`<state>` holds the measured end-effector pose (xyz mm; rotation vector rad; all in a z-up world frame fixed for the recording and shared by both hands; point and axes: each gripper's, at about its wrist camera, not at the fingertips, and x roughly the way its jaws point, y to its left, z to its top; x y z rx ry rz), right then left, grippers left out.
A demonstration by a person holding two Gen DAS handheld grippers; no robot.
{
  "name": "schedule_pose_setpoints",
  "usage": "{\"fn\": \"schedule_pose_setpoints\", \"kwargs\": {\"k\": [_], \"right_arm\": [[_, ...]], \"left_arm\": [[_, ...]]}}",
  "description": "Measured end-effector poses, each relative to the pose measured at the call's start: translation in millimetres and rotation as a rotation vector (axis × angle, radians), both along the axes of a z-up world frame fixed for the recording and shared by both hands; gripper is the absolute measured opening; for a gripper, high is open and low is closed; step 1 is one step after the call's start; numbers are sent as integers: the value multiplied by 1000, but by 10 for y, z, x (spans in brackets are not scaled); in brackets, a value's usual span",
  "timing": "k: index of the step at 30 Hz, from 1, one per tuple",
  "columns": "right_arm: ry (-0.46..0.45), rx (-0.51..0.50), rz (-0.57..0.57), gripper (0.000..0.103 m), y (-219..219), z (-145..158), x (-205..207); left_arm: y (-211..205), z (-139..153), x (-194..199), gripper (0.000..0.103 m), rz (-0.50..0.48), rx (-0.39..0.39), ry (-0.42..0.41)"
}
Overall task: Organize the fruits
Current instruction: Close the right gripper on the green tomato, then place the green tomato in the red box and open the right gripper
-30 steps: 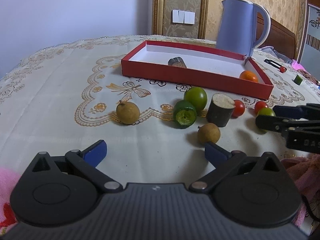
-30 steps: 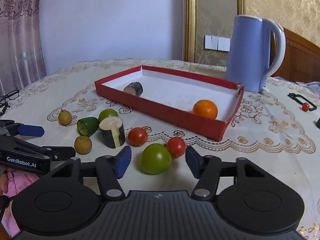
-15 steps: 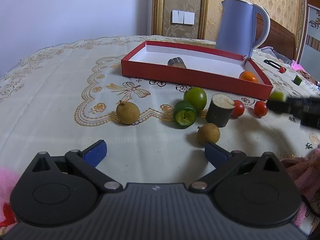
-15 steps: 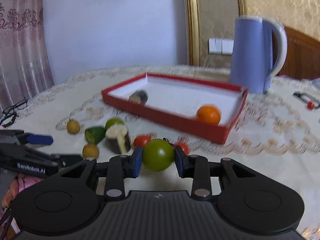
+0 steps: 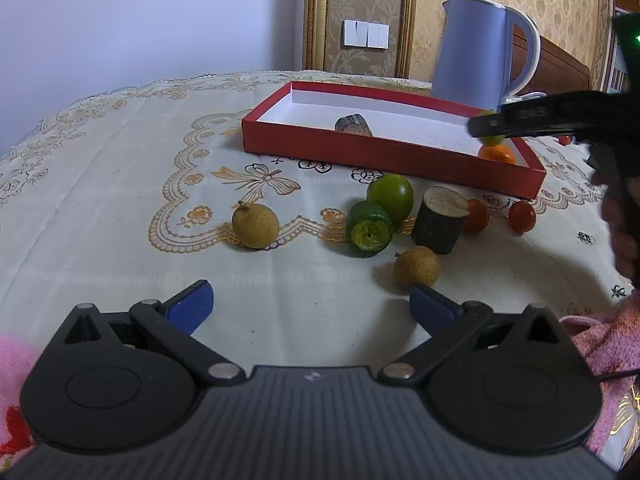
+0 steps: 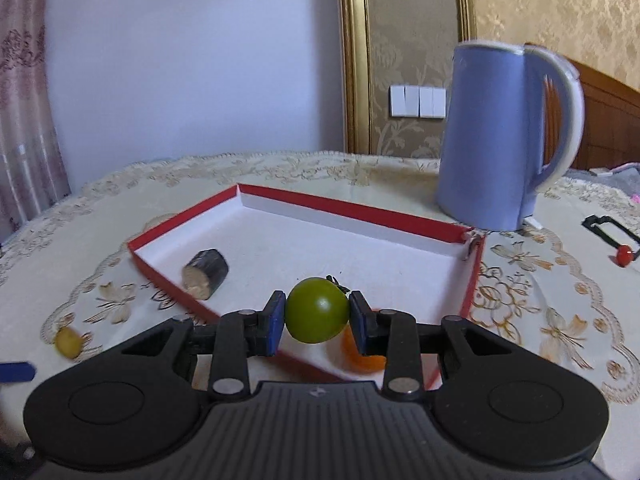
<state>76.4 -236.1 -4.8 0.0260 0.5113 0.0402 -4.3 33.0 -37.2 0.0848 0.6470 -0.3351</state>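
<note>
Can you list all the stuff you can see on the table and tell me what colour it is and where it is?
box: 1, red outside, white inside, mid-table
kettle: 1, blue, behind box
orange fruit: 1, orange, in box
dark cut chunk: 1, in box
green tomato: 1, held above box
green fruits: 2, on cloth
brown fruits: 2, on cloth
red tomatoes: 2, before box
dark stump: 1, on cloth
right gripper: black, shut on tomato
left gripper: black, open
</note>
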Motion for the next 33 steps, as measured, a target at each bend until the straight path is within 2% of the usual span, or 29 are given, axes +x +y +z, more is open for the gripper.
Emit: {"fn": "schedule_pose_setpoints", "kwargs": {"k": [7, 15, 16, 19, 21, 24, 28, 30, 33], "right_arm": [[84, -21, 1, 33, 49, -152, 414], [114, -21, 2, 34, 59, -218, 534], [110, -17, 3, 35, 56, -216, 532], [106, 10, 16, 50, 35, -191, 512], [82, 7, 5, 67, 39, -146, 433], [39, -22, -15, 69, 53, -51, 225], [35, -6, -28, 69, -43, -6, -140], [31, -9, -63, 76, -122, -27, -366], [1, -13, -139, 82, -254, -67, -691]], "left_arm": [[0, 3, -1, 103, 0, -1, 0], [-5, 3, 5, 103, 1, 1, 0], [-5, 3, 5, 103, 1, 0, 0], [-9, 3, 4, 103, 2, 2, 0], [-5, 3, 3, 103, 2, 1, 0], [-9, 4, -2, 103, 2, 3, 0], [-10, 6, -5, 103, 2, 0, 0], [-10, 3, -5, 103, 2, 1, 0], [-9, -3, 0, 103, 2, 3, 0]]}}
